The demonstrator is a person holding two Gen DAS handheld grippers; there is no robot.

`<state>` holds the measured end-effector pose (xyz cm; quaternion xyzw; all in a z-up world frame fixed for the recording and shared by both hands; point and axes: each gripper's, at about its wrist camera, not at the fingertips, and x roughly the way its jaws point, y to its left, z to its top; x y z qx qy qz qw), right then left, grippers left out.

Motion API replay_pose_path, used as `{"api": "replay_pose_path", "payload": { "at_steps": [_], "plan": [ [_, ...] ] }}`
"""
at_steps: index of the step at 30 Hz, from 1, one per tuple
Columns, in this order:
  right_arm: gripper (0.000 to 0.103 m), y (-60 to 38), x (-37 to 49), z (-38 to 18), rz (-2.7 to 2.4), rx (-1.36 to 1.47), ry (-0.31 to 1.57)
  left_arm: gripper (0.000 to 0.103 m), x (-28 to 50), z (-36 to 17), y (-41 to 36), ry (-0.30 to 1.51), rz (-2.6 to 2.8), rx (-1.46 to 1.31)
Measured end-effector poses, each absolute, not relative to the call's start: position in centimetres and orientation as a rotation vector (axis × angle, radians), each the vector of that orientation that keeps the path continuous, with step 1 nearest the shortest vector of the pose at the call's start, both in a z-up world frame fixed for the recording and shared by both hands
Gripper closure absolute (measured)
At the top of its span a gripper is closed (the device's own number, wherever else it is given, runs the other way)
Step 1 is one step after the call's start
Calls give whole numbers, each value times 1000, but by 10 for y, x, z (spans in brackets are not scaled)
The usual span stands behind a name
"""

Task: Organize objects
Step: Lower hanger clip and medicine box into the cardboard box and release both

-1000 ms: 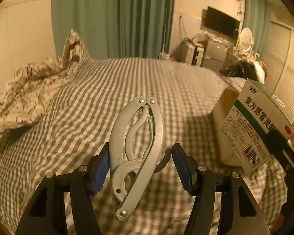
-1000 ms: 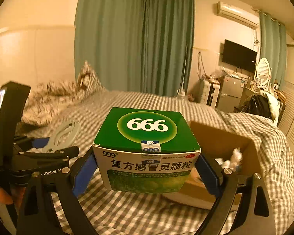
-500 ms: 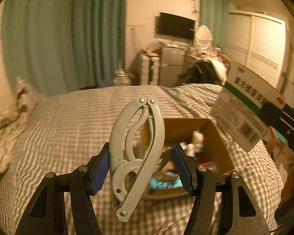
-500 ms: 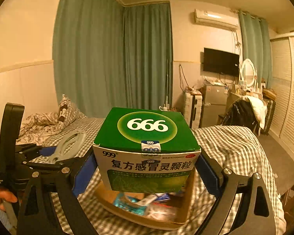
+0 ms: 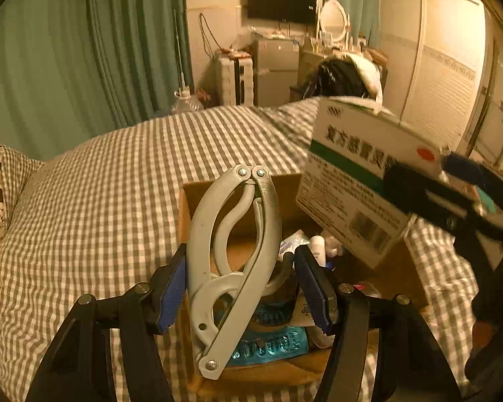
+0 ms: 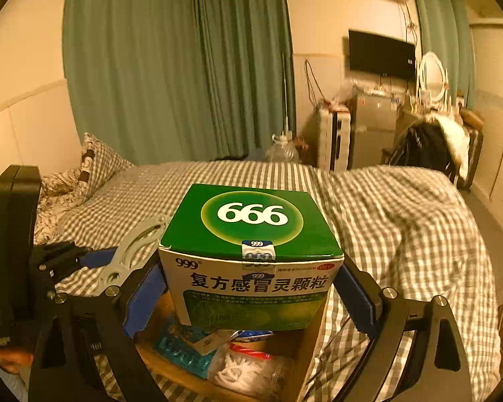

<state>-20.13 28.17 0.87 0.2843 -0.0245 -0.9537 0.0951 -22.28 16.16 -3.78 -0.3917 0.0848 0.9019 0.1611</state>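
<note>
Your left gripper (image 5: 239,279) clamps the clip (image 5: 233,261), right gripper (image 6: 251,288) the box (image 6: 251,254), both above the carton (image 5: 214,191); they could collide.

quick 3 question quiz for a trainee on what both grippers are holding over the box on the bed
1. True or false: the right gripper holds the green medicine box between its fingers.
2. Which does the left gripper hold? A) a grey folding hanger B) a blister pack C) a white bottle
3. Fill in: the cardboard box rests on the ______ bedcover.

Key: 1 true. 2 A, the grey folding hanger. 3 checked; the cardboard box already holds a blue blister pack and a white bottle.
</note>
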Motion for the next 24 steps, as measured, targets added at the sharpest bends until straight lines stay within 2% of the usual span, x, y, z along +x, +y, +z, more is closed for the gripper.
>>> {"api": "replay_pose_path", "payload": {
  "at_steps": [8, 9, 11, 12, 18, 20, 24],
  "plan": [
    [7, 303, -214, 5, -2852, 806, -136, 36, -239, -62, 176, 256, 2542, -1145],
    [5, 304, -215, 5, -2855, 799, -141, 33, -238, -62, 179, 261, 2546, -1135],
    [1, 307, -219, 3, -2866, 787, -153, 13, -237, -61, 182, 274, 2572, -1107],
    [1, 311, -219, 3, -2872, 778, -161, 10, -236, -58, 183, 274, 2586, -1092],
    [0, 318, -211, 15, -2917, 783, -199, 8, -224, -28, 176, 233, 2639, -1031],
    [0, 319, -202, 24, -2937, 769, -190, 3, -212, -11, 169, 231, 2667, -985],
    [0, 318, -179, 54, -2979, 704, -156, 2, -197, 25, 159, 199, 2715, -890]
  ]
}}
